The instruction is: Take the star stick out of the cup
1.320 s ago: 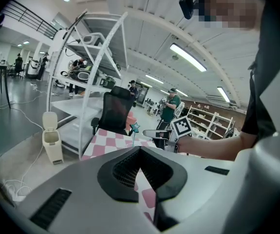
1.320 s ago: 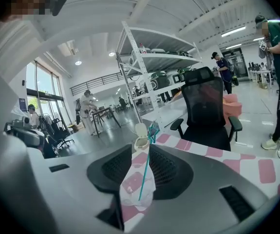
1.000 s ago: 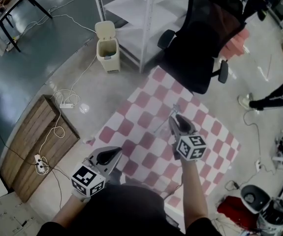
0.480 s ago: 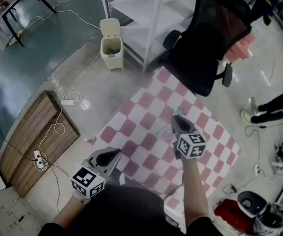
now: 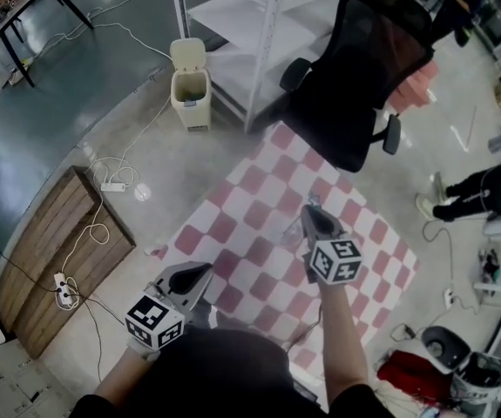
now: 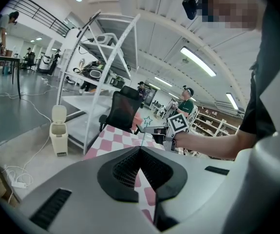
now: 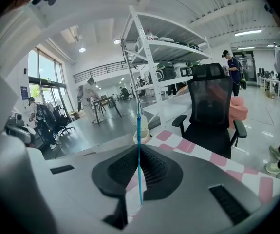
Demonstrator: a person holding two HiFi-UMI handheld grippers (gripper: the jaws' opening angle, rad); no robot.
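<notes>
Far left, floor: wood panel [image 5: 58,255] lies at 8 o'clock of the head view, w/ a white power strip [image 5: 111,185] just beside its top corner.
L gripper [image 5: 205,272]: at 7 o'clock, low and close to the person's body. Jaws clenched tip to tip w/ nothing betw. them, marker cube facing up.
Bin [image 5: 189,84]: cream, lid up, at 11 o'clock on the grey floor.
Rack [image 5: 250,24]: white metal shelving at 12 o'clock, just beside the bin.
Mat [image 5: 250,233]: pink-and-white checks, spread from centre toward 4 o'clock.
R gripper [image 5: 308,209]: over the mat just right of centre, nose toward 12 o'clock. Jaws closing, pads on the thin stick.
Star stick [image 7: 140,126]: blue shaft upright betw. the R jaws, touching both, star end up at 12 o'clock of the grip.
Cup [image 7: 132,200]: clear and faint, at 6 o'clock right below the R jaws. Stick's lower end reaches its rim; can't tell if it sits inside.
Chair [image 5: 368,68]: black mesh office chair at 1 o'clock, by the mat's far corner.
Person [image 5: 485,190]: dark clothes, at 3 o'clock, well apart from the mat.
</notes>
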